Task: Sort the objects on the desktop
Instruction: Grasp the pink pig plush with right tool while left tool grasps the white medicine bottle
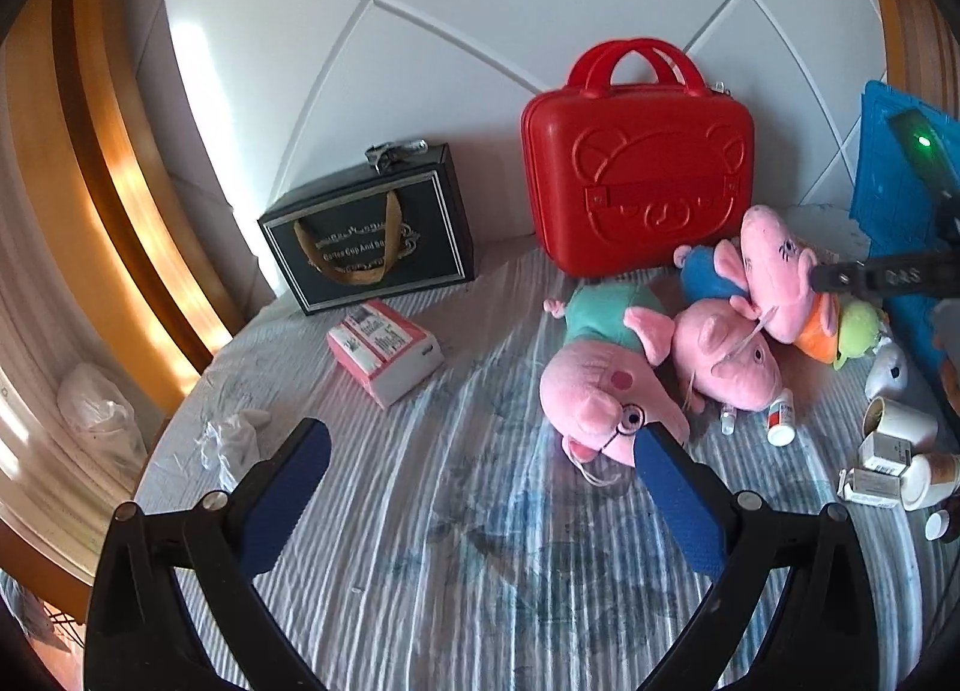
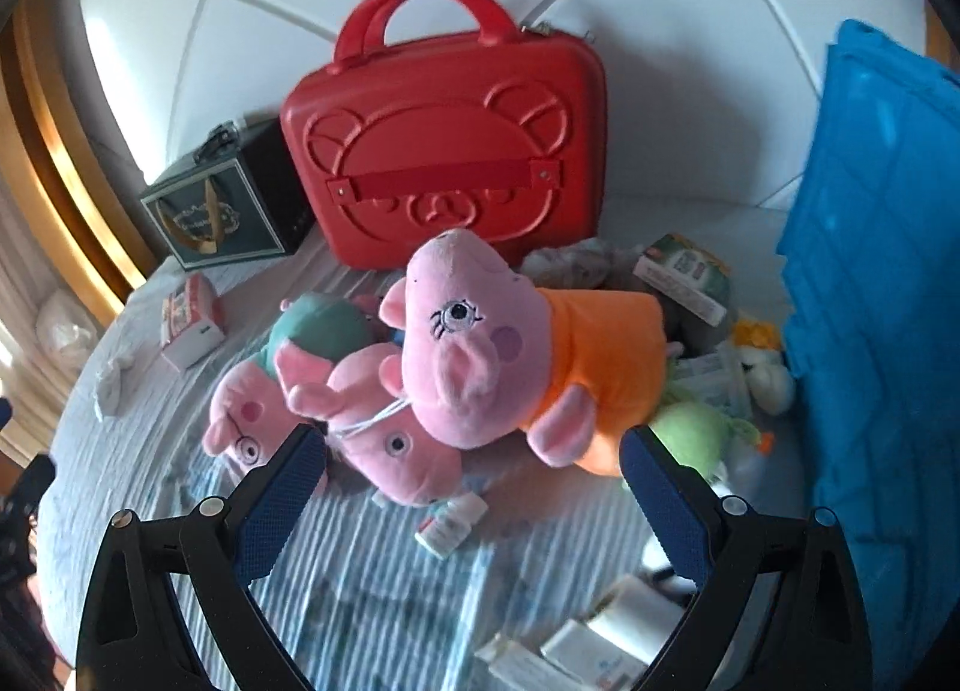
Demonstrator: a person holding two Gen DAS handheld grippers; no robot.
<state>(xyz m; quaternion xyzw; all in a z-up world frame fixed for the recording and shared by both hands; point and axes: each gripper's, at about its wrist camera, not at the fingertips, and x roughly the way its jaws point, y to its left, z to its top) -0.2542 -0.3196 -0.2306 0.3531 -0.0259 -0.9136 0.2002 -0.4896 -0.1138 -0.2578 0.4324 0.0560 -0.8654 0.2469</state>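
Observation:
Three pink pig plush toys lie in a heap in front of a closed red hard case (image 1: 639,168) (image 2: 444,150). The orange-dressed pig (image 2: 510,349) (image 1: 780,277) lies on top, with a second pig (image 2: 396,439) (image 1: 726,355) under its head. The teal-dressed pig with glasses (image 1: 600,373) (image 2: 288,367) lies to the left. My left gripper (image 1: 483,457) is open and empty, just short of the teal pig. My right gripper (image 2: 474,463) is open and empty, its jaws on either side of the orange pig's front.
A dark gift box (image 1: 372,229) stands left of the case, with a pink-and-white carton (image 1: 384,349) and crumpled tissue (image 1: 231,439) in front. A blue crate (image 2: 876,301) stands at right. Small bottles, boxes and little plush toys (image 1: 888,451) lie at right on the striped cloth (image 1: 450,571).

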